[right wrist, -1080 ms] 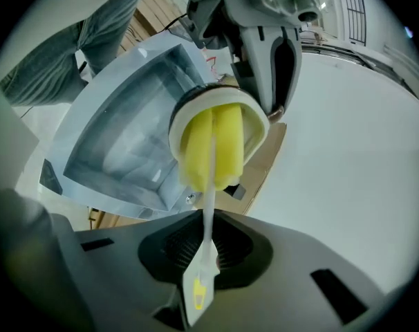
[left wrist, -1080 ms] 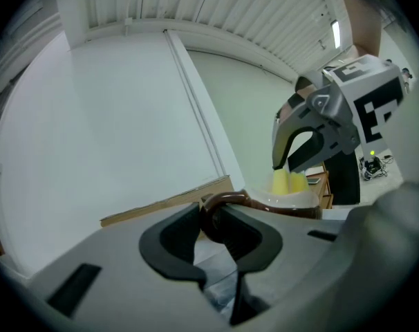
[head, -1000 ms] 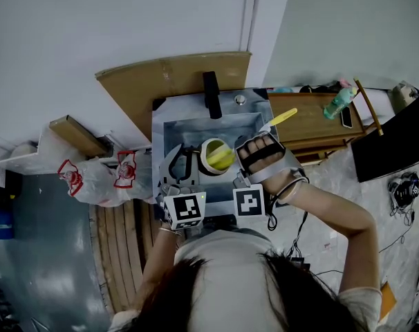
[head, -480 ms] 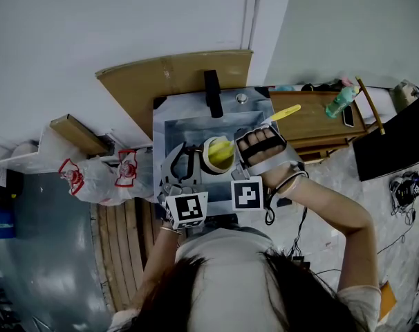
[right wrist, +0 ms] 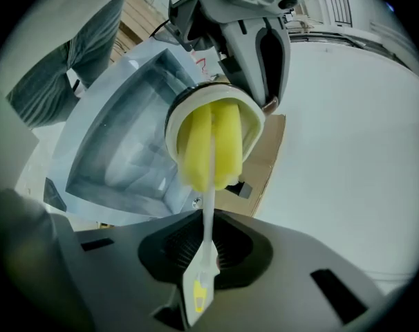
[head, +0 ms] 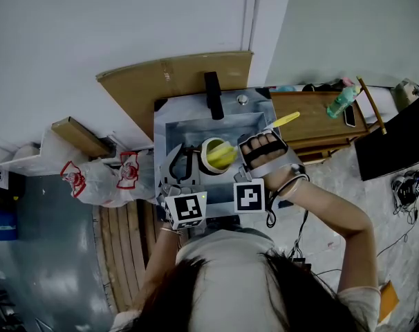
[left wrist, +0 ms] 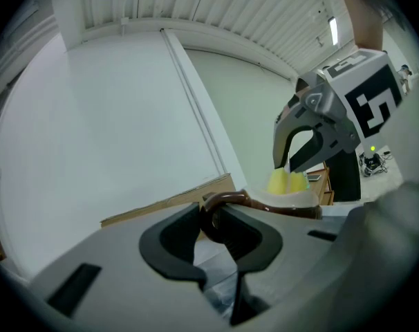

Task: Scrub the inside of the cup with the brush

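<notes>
Brown ceramic cup with a cream rim [head: 215,155] is held sideways over the grey metal sink [head: 196,126], left gripper [left wrist: 213,230] clamped on its handle. Right gripper [right wrist: 208,251] is pinched on the yellow sponge brush [right wrist: 220,144], head in the cup's mouth. I'd hold the cup steady and roll the sponge round the wall. Only the right gripper view looks inside

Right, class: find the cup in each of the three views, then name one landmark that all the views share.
Head view: the cup sits at centre, over the sink.
Left gripper view: cup right of centre, its brown handle clamped in the left gripper.
Right gripper view: cup at upper centre, mouth facing the camera.
Shared landmark: the yellow head of the brush, inside the cup.
</notes>
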Motion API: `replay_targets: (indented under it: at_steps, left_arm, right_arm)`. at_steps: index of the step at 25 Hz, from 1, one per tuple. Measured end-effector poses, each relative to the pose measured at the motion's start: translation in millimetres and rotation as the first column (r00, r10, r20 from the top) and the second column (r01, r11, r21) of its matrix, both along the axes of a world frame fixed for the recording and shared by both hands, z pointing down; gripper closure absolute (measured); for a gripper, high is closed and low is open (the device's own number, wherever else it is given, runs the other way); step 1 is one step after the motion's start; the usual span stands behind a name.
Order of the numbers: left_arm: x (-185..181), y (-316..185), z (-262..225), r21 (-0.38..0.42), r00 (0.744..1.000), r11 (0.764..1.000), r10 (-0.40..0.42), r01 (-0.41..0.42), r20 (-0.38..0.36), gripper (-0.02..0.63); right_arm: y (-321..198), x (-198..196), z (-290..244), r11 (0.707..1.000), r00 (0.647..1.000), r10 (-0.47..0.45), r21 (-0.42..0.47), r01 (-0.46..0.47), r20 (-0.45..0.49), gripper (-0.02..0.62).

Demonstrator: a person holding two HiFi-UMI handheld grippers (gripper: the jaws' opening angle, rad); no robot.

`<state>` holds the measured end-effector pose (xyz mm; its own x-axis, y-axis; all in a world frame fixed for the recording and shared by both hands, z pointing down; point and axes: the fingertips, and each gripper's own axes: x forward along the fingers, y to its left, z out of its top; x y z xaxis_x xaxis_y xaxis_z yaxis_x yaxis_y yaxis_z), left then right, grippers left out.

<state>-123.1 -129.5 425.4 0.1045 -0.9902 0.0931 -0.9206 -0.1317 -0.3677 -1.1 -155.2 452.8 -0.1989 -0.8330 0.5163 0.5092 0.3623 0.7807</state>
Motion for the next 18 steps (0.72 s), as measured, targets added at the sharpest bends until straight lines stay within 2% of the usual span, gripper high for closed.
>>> replay_targets:
  at_steps: [5, 9, 13, 18]
  left_arm:
    - [-7, 0, 0, -0.005, 1.000, 1.000, -0.026, 0.026, -0.014, 0.523]
    - [-12, 0, -1, -0.007, 0.999, 0.999, -0.036, 0.035, -0.022, 0.523]
    - [-15, -1, -2, -0.008, 0.998, 0.999, -0.047, 0.047, -0.033, 0.523]
    - [-21, 2, -2, -0.007, 0.996, 0.997, -0.072, 0.072, -0.047, 0.523]
  right_arm:
    - [4, -7, -1, 0.997, 0.993, 0.027, -0.075, -0.018, 0.118, 0.543]
    - [5, -8, -4, 0.994, 0.986, 0.049, -0.104, -0.033, 0.158, 0.543]
    - [1, 5, -6, 0.994, 0.993, 0.070, -0.093, -0.061, 0.096, 0.543]
    - [-2, 10, -7, 0.991, 0.986, 0.103, -0.101, -0.090, 0.131, 0.543]
